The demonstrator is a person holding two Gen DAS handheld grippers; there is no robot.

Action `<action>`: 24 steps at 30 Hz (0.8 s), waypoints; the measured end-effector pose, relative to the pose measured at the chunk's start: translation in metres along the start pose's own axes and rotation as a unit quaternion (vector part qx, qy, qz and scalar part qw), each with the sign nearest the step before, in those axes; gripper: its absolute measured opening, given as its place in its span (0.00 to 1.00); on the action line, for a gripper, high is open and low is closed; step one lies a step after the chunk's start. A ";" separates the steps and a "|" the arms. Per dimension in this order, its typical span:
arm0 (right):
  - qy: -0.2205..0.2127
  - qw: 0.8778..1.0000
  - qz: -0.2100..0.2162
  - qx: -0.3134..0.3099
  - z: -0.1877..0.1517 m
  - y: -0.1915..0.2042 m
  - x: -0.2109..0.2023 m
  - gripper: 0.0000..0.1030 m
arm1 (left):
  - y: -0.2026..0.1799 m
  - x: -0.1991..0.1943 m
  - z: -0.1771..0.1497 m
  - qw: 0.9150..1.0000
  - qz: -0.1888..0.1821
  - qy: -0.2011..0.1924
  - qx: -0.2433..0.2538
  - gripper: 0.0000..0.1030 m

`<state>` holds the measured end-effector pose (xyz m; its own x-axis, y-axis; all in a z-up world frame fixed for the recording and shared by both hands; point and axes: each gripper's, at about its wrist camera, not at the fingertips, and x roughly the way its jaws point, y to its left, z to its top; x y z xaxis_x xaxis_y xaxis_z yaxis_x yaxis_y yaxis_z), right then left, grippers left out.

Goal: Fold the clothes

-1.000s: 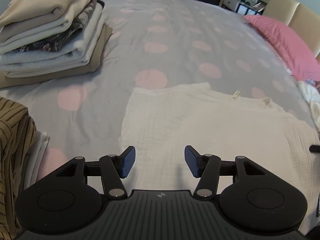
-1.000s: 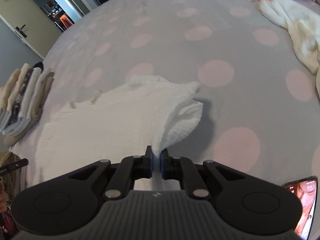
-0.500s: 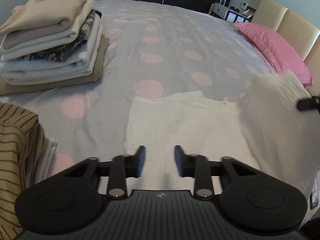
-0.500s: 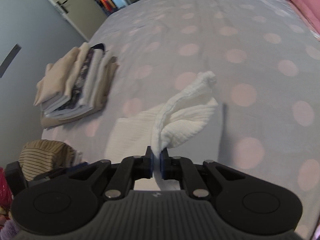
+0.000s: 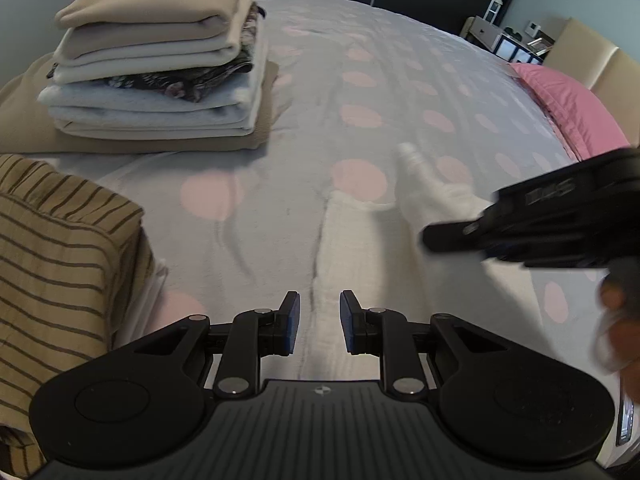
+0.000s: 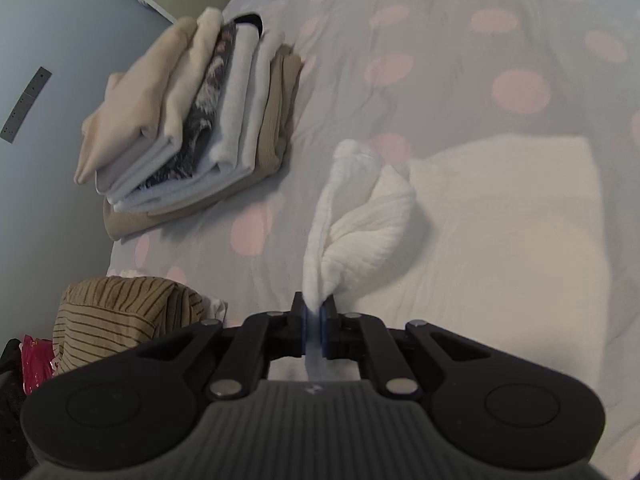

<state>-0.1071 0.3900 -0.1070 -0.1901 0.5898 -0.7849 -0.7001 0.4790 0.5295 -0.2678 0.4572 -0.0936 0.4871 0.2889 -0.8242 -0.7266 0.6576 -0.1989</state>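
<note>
Both grippers are matte black, each with two round side housings, linked arms pinned by silver rivets, and a ribbed grey body bearing a small emblem at twelve o'clock. The left gripper (image 5: 319, 328) and right gripper (image 6: 315, 330) carry blue ridged pads (image 5: 291, 326).

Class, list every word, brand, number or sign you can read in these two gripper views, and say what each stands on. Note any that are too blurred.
No text can be read for certain.
Raised lettering on the side of the right gripper, seen from the left camera: blurred, unreadable.
Small round emblem on the left gripper body: a mark, no letters.
Small mark on the right gripper body in its own view: too small to read.
Phone screen at the edge: too small to read.
</note>
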 end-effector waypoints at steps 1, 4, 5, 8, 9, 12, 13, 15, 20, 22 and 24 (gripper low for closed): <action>0.004 1.000 0.001 0.001 -0.001 0.002 0.007 0.07 | 0.002 0.001 0.000 1.000 0.003 0.001 -0.001 0.19; 0.012 1.000 -0.006 -0.005 -0.005 0.005 0.025 0.08 | 0.005 0.003 0.001 1.000 0.008 0.006 0.000 0.19; 0.017 1.000 -0.012 -0.009 -0.006 0.005 0.029 0.08 | 0.006 0.003 0.001 1.000 0.009 0.007 0.000 0.19; 0.023 0.999 -0.015 -0.018 -0.009 0.003 0.032 0.17 | 0.008 0.003 0.000 1.000 0.010 0.008 0.000 0.19; 0.019 1.000 -0.012 -0.021 -0.010 0.002 0.027 0.22 | 0.009 0.002 0.000 1.000 0.010 0.008 -0.001 0.19; 0.001 0.999 -0.006 -0.033 -0.012 -0.001 0.005 0.37 | 0.011 0.000 0.000 1.000 0.004 0.007 -0.009 0.19; -0.004 0.999 -0.004 -0.039 -0.013 -0.001 -0.001 0.37 | 0.010 -0.001 0.000 1.000 0.001 0.007 -0.009 0.19; -0.017 0.999 0.004 -0.048 -0.017 -0.005 -0.020 0.38 | 0.007 -0.004 0.000 1.000 -0.004 0.005 -0.006 0.19; -0.053 0.996 -0.007 -0.077 -0.045 -0.030 -0.067 0.38 | -0.003 -0.013 -0.004 1.000 -0.018 -0.001 0.006 0.19; -0.066 0.995 -0.012 -0.068 -0.062 -0.047 -0.081 0.38 | -0.007 -0.016 -0.007 1.000 -0.023 -0.001 0.010 0.19; -0.081 0.995 -0.009 -0.050 -0.082 -0.068 -0.092 0.38 | -0.012 -0.018 -0.011 1.000 -0.026 0.001 0.016 0.19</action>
<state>-0.0988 0.2502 -0.0971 -0.0693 0.6819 -0.7282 -0.7691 0.4284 0.4743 -0.2737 0.4364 -0.0823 0.5231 0.2515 -0.8143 -0.6840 0.6940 -0.2250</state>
